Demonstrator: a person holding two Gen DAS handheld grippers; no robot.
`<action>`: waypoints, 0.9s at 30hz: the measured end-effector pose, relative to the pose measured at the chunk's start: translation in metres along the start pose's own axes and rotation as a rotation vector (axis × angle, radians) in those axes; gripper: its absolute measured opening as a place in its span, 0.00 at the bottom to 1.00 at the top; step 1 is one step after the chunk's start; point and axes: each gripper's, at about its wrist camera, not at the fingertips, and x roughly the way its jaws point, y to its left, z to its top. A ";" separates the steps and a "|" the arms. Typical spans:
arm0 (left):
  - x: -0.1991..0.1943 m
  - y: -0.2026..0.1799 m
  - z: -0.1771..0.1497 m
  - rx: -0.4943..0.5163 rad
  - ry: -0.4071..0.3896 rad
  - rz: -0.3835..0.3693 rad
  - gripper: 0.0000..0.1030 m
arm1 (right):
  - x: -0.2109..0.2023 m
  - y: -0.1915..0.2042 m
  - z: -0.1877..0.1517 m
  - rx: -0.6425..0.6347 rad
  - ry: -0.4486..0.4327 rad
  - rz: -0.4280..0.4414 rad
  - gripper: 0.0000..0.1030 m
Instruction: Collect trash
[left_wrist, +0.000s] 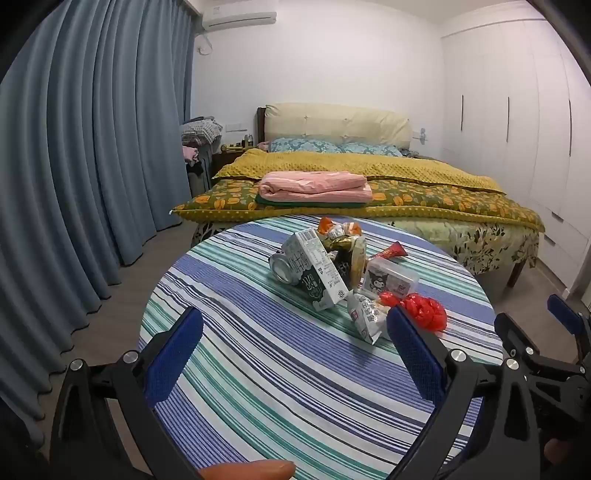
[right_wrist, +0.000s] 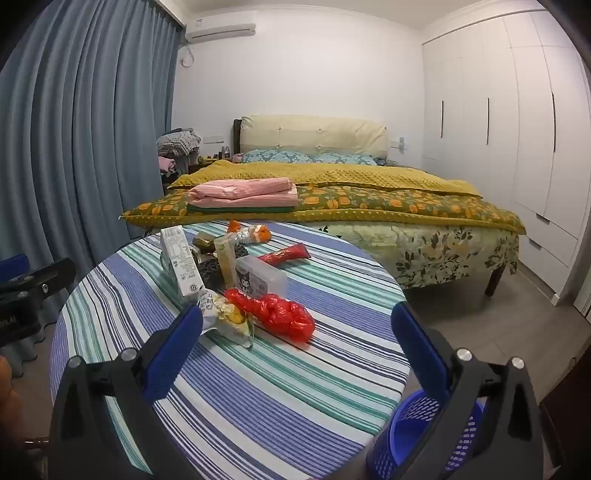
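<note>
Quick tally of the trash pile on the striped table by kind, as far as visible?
Cartons: 1, milk carton
Cans: 1, drink can
Plastic boxes: 1, cartoon box
Plastic bags: 1, red bag
Wrappers and sachets told apart: 3, red sachet, white wrapper, orange wrapper
Total: 7, more hidden in the pile.

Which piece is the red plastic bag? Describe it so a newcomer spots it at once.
Start at the round table with the striped cloth in front of the bed. In the trash pile at its middle, look to the near right edge: the red plastic bag lies crumpled beside a white wrapper. It is the only glossy, bright red, knotted lump there.
</note>
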 end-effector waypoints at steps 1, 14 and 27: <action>0.000 0.000 0.000 0.000 -0.001 0.000 0.96 | 0.000 0.000 0.000 0.000 -0.001 0.001 0.96; -0.004 0.001 -0.002 0.007 -0.001 0.006 0.96 | -0.004 0.001 -0.004 -0.013 -0.005 0.001 0.96; 0.000 -0.001 -0.005 0.014 -0.002 0.011 0.96 | -0.001 0.005 -0.005 -0.028 -0.004 0.005 0.96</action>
